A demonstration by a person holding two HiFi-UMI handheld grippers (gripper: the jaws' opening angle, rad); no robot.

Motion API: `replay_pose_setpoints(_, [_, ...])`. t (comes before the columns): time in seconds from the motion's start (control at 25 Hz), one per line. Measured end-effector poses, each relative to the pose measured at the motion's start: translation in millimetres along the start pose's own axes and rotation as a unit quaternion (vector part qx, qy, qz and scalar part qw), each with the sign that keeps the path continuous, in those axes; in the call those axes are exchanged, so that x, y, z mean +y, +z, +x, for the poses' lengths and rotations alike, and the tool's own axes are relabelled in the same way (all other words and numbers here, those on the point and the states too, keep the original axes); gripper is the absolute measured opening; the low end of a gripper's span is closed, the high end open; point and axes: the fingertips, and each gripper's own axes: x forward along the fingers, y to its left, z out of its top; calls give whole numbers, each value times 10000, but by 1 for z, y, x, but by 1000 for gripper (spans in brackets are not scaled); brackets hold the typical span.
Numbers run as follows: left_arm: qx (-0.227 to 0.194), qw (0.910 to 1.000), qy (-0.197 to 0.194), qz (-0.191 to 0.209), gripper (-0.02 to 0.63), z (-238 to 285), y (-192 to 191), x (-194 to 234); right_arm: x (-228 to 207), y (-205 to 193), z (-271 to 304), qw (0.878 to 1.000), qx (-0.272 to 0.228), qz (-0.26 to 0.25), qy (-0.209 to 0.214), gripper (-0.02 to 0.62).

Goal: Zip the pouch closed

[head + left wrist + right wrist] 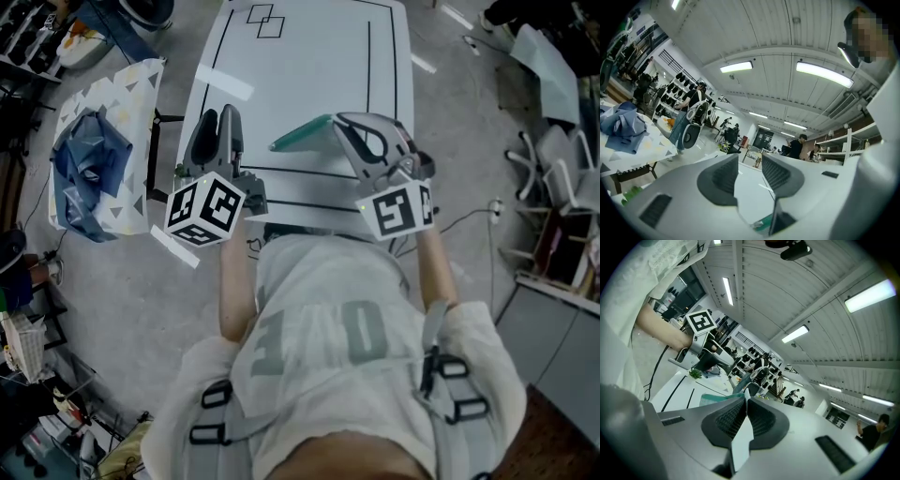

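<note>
L gripper (218, 116) level over table (309, 56), jaws spread, nothing btwn. We judge it free to find the zip pull. Mid-frame, teal pouch (302, 134) juts left frm R gripper (345, 124), jaws pinching its end, prob. as anchor.

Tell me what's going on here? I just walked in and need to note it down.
A person stands at a white table with a gripper in each hand. The right gripper is shut on one end of a teal pouch, which sticks out toward the left gripper. The left gripper is open with nothing between its jaws and is clear of the pouch. Whether the zip is fully closed cannot be made out.
</note>
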Motion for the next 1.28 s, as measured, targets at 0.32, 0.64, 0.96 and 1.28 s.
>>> replay_pose_setpoints(0.32, [-119, 9994, 43, 311, 141, -8, 2, -8, 17, 4, 10, 9997, -129, 50, 193, 17])
replay_pose_setpoints(0.64, [-154, 9992, 161, 318, 141, -13, 3, -3, 6, -52, 26, 9977, 230, 622, -143, 17])
replay_pose_setpoints(0.96, [-125, 9992, 116, 373, 141, -4, 3, -11, 3, -143, 35, 9703, 1215, 2046, -426, 17])
replay_pose_setpoints(1.28, [19, 9985, -97, 535, 141, 7, -3, -26, 31, -236, 22, 9088, 2450, 3313, -651, 17])
